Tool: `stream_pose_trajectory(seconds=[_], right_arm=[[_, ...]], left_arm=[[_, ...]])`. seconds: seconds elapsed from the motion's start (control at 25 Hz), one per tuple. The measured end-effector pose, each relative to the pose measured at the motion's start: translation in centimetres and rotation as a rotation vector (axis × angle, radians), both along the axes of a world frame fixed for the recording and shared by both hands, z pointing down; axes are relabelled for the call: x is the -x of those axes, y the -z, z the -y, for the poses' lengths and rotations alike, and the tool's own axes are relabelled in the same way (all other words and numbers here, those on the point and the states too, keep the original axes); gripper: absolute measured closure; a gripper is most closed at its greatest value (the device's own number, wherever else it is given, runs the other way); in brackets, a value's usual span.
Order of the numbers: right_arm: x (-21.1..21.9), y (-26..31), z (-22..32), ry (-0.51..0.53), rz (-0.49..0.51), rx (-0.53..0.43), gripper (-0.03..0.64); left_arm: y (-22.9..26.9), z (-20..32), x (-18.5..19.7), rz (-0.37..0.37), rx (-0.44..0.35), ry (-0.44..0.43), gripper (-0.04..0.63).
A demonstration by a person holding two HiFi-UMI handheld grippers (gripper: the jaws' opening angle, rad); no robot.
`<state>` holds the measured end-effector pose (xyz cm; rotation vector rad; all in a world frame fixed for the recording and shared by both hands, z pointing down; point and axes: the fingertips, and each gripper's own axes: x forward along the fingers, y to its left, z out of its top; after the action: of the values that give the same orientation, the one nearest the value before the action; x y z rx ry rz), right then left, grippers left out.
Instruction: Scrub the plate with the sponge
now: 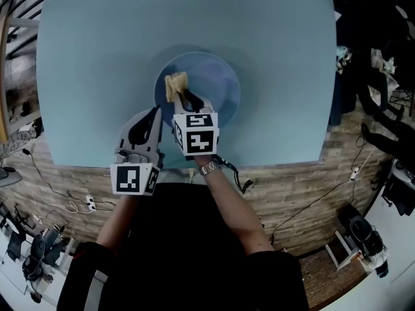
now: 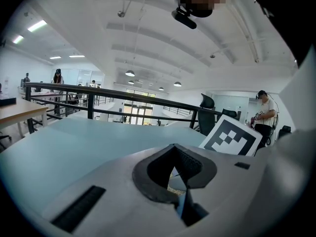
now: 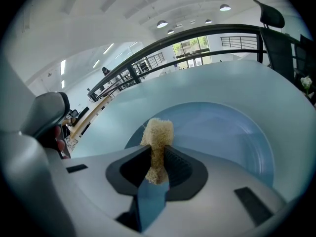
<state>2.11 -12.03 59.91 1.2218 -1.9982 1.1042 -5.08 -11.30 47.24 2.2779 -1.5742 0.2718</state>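
1. A round blue plate (image 1: 220,89) sits at the centre of the frame on a pale blue tabletop (image 1: 97,76).
2. The right hand-held gripper (image 1: 185,96) has its jaws clamped on a tan sponge (image 1: 176,85), which is over the plate's upper-left part.
3. The left hand-held gripper (image 1: 157,113) is at the plate's lower-left rim, its jaws pinched nearly together on a thin blue edge.

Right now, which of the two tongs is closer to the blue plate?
Right. The right tongs hold a sponge over the left part of the plate; the left tongs sit just off its near-left rim, above the table.
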Motion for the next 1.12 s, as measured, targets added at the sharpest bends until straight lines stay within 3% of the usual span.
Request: stream_pose_trajectory(seconds=[1.12], right_arm=[[-9.3,-0.1,0.4,-0.138,-0.092,0.035,0.538]], left_arm=[[0.0,0.4,-3.4,-0.001,-0.003,-0.065,0.594]])
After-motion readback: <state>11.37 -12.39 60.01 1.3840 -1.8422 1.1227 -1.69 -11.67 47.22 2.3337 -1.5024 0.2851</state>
